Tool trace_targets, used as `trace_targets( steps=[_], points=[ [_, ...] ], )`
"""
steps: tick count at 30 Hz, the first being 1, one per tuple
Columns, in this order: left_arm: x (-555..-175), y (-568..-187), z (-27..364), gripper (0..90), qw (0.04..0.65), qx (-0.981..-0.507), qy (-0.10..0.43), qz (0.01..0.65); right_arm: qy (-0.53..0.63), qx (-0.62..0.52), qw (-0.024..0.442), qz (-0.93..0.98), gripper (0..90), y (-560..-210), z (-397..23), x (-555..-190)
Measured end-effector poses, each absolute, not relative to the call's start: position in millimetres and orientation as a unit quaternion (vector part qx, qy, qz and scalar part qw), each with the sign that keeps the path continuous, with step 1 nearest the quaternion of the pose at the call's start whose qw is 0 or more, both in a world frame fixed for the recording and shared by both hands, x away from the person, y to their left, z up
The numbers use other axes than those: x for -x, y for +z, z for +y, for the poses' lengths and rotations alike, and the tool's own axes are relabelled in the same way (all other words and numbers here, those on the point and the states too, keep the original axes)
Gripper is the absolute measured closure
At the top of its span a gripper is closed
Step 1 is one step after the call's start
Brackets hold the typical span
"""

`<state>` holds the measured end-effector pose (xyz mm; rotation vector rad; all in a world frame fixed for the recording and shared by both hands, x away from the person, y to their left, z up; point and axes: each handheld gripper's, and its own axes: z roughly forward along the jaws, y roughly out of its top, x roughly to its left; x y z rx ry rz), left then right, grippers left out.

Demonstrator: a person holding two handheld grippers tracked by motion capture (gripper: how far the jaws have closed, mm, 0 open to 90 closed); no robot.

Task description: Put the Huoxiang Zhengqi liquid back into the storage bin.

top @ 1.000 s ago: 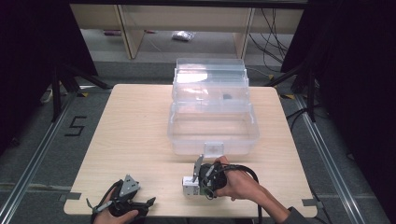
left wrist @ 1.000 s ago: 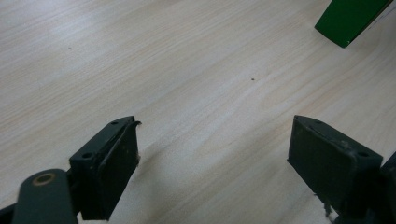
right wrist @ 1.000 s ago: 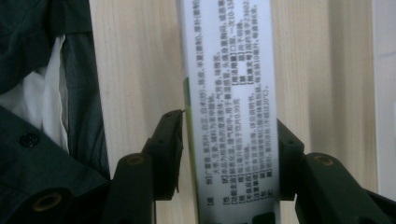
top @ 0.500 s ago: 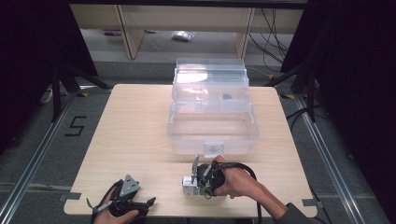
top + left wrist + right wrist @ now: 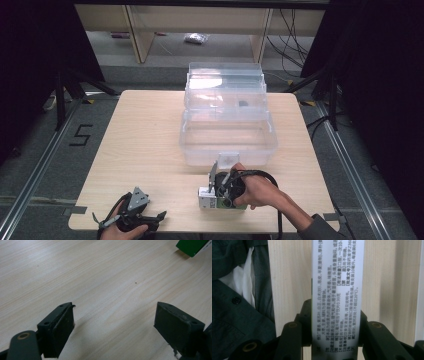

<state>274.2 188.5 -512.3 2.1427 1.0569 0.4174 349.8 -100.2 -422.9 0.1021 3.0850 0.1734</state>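
A small carton, white with a green side, lies on the wooden table near its front edge. My right gripper is shut on it, held by a hand. In the right gripper view the carton's white printed face runs up between both jaws of the right gripper, which press on its sides. My left gripper rests at the table's front left corner, open. In its own view the left gripper has bare wood between its jaws, and a green corner of the carton shows top right.
A clear plastic storage box stands in the middle of the table with its lid tipped open behind it. A small dark item lies in its upper tray. A person's dark shirt is at the left of the right gripper view.
The right hand with the carton has shifted only slightly. The left gripper has stayed put.
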Motion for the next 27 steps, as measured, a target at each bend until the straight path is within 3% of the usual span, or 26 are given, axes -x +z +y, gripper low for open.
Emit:
trace_targets(
  steps=[27],
  points=[
    [-274.9, -512.8, 189.4, 15.6, 0.348, -0.828, 0.163, 0.409, 0.086, -0.075, 0.040, 0.993, 64.2, -373.0, -153.9, -370.8]
  ],
)
